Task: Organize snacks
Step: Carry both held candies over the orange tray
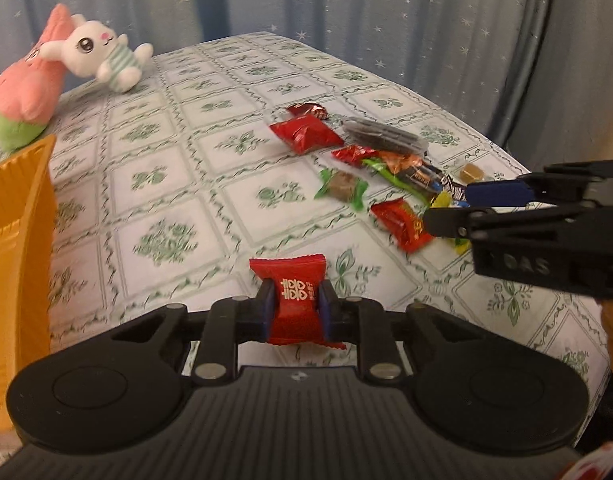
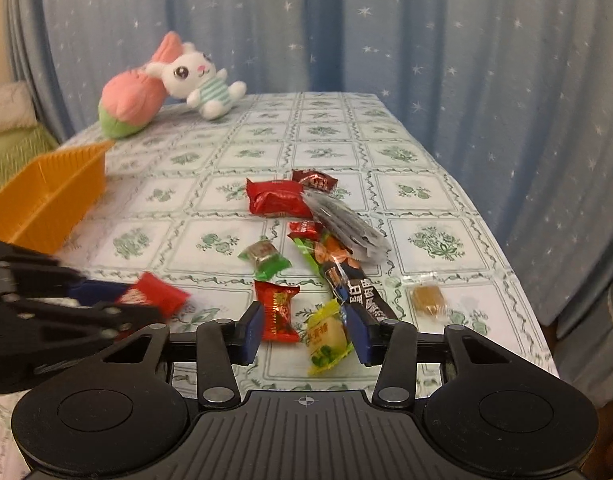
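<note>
My left gripper (image 1: 294, 308) is shut on a red candy packet (image 1: 296, 304) with white characters, held just above the tablecloth. The same gripper (image 2: 146, 304) and red packet (image 2: 156, 296) show low at the left of the right wrist view. My right gripper (image 2: 306, 334) stands open over the near end of the snack pile. A small red candy (image 2: 277, 312) and a yellow candy (image 2: 326, 340) lie on the cloth between its blue pads (image 2: 253, 332). From the left wrist view, the right gripper (image 1: 450, 208) reaches in from the right above the yellow candy (image 1: 442, 200).
An orange ribbed basket (image 1: 18, 240) (image 2: 46, 200) stands at the table's left. More wrapped snacks (image 2: 278, 198) lie in a loose line mid-table, with a lone brown candy (image 2: 428, 298) to the right. Two plush toys (image 2: 198, 80) rest at the far left corner. Blue curtains hang behind.
</note>
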`<state>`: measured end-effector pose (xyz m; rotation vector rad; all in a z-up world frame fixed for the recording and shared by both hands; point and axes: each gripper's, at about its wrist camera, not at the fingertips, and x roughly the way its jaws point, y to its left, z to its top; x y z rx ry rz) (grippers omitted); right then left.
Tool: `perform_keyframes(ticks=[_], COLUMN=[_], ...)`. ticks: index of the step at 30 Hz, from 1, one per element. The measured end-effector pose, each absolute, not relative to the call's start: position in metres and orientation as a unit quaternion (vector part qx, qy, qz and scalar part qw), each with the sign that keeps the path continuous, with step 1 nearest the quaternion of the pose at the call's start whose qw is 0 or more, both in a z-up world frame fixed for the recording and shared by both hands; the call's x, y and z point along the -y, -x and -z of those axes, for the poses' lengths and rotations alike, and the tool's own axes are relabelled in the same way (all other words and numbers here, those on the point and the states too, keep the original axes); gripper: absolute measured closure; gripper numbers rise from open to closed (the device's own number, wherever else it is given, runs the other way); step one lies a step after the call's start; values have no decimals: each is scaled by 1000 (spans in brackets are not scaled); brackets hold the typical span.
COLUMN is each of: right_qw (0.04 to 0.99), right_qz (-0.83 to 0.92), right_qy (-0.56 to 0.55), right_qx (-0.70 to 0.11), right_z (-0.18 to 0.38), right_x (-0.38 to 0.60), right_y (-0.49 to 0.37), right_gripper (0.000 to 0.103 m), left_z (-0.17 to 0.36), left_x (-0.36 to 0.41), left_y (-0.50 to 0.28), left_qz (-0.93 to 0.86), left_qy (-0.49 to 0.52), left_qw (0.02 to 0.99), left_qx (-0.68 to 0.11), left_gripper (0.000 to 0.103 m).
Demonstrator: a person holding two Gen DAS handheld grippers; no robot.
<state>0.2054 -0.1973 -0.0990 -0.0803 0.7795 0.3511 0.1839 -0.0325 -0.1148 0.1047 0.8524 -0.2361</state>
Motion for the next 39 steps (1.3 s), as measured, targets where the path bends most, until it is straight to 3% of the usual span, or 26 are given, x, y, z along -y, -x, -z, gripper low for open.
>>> perform_keyframes(ticks=[9,19,23,39], right_qw=[895,900,902,898], right_qz=[-166,-153,-141,-155], right_qy=[60,37,24,-6], right_qx=[-411,-406,-408,-413], right_z=[115,108,106,85], right_x=[191,194,197,187], right_y=[-205,-192,-187,-150], right_gripper=[76,77,77,77], left_z=[117,121,123,94], left_x=[33,37,38,19], left_y=[-176,-178,-173,-119], left_qz=[109,96,96,78], left_qy=[-49,-70,-77,-27], left_qw=[907,911,907,913], left_qx=[-403,-395,-402,-400], left_gripper=[78,76,80,81])
